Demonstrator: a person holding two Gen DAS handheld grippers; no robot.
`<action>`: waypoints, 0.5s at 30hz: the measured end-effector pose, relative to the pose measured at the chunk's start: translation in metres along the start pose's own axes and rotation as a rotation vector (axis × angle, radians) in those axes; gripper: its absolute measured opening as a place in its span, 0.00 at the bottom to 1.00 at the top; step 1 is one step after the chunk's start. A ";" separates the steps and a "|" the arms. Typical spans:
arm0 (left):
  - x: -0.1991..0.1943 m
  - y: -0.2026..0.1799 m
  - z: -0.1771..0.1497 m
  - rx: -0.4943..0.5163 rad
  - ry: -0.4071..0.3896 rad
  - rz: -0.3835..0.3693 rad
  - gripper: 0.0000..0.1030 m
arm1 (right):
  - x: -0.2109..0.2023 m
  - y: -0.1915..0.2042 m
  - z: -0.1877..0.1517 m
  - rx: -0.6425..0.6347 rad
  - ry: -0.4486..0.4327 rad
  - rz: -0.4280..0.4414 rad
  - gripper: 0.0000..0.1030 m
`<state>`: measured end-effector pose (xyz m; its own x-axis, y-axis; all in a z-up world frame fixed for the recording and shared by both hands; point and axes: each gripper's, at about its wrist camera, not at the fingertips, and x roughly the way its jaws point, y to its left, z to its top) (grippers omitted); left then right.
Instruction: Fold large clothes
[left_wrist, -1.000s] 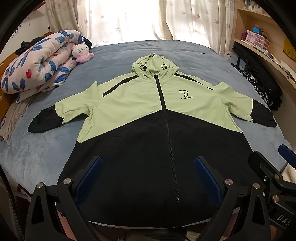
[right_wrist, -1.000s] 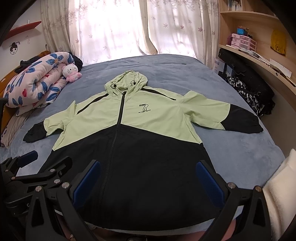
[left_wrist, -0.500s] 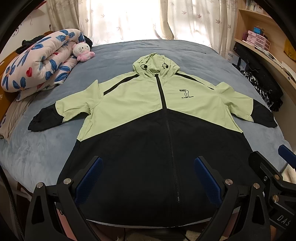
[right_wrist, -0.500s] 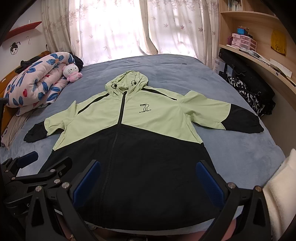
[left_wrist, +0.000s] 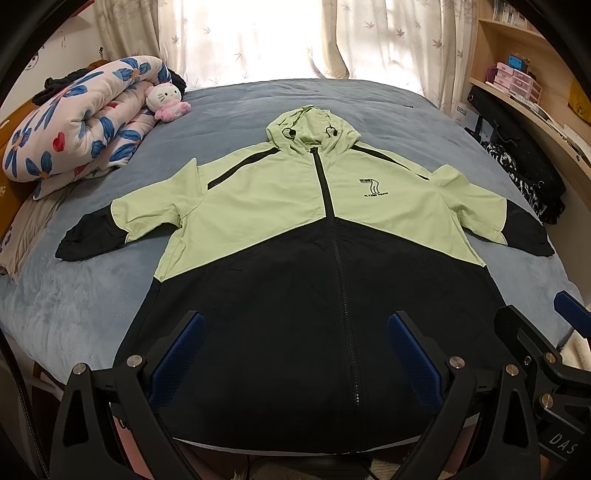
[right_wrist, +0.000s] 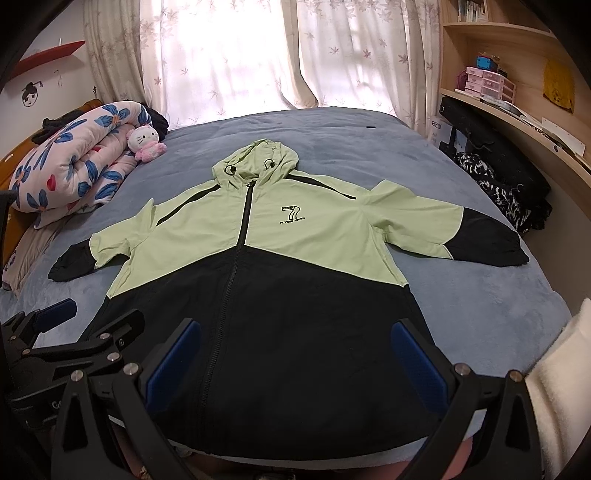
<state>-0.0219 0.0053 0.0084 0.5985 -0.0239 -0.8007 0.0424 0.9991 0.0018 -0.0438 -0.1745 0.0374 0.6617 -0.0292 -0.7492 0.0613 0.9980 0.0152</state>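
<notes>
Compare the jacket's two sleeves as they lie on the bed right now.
The left sleeve lies shorter-looking, with a fold near the armpit, while the right sleeve spreads out longer and flatter. The left sleeve's black cuff points toward the floral quilt; the right sleeve's cuff points toward the shelves. Both are green with black ends, lie flat on the bed, and no gripper touches either.
</notes>
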 end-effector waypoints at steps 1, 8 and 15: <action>0.000 0.000 0.000 0.000 0.001 0.000 0.95 | -0.001 0.001 0.000 0.000 0.000 -0.001 1.00; 0.002 0.003 0.002 -0.003 0.005 0.003 0.95 | -0.001 0.001 0.000 0.000 0.000 0.001 1.00; 0.006 0.002 0.004 -0.003 0.006 0.008 0.95 | 0.000 0.002 0.000 -0.001 0.000 0.002 1.00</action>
<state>-0.0148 0.0067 0.0063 0.5941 -0.0160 -0.8042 0.0355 0.9993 0.0063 -0.0435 -0.1727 0.0372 0.6617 -0.0276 -0.7492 0.0593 0.9981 0.0155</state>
